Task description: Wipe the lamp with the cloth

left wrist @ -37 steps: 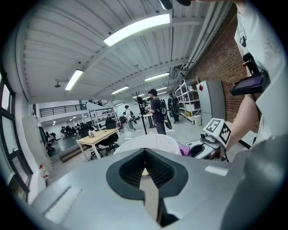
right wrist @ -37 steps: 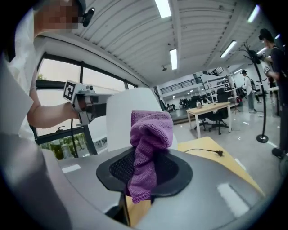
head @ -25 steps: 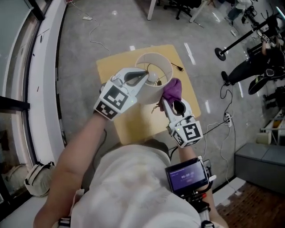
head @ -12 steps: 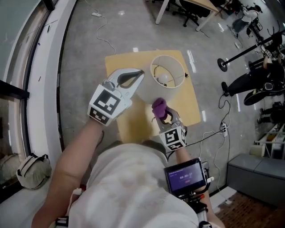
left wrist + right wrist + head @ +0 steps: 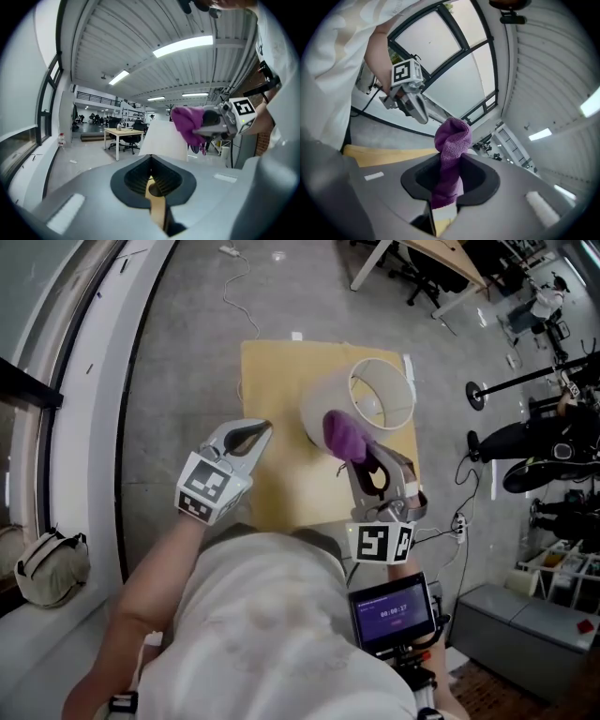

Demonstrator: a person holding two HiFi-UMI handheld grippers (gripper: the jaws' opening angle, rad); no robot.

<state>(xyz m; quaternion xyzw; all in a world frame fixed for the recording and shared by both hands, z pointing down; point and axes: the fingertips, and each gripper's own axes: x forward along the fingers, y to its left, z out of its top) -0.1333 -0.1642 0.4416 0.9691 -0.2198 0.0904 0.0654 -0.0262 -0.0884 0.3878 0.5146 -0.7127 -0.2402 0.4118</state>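
A lamp with a white shade (image 5: 328,395) stands on a small yellow table (image 5: 281,488); its bulb (image 5: 370,411) shows inside the open top. My right gripper (image 5: 361,454) is shut on a purple cloth (image 5: 342,432). Its jaws have just been closing a little on the cloth between them. The cloth's bunched end rests against the near side of the shade. It sticks up out of the jaws in the right gripper view (image 5: 451,150). My left gripper (image 5: 261,430) hangs over the table to the left of the lamp, apart from it, shut and empty.
A white window ledge (image 5: 84,427) runs down the left, with a bag (image 5: 42,568) at its foot. A cable (image 5: 234,268) lies on the floor beyond the table. A black stand (image 5: 487,395) and a grey box (image 5: 511,624) are at the right.
My left gripper has drawn back from the shade's rim, leftward and down. My right gripper has rolled and carried the cloth from the shade's right edge round to its near side.
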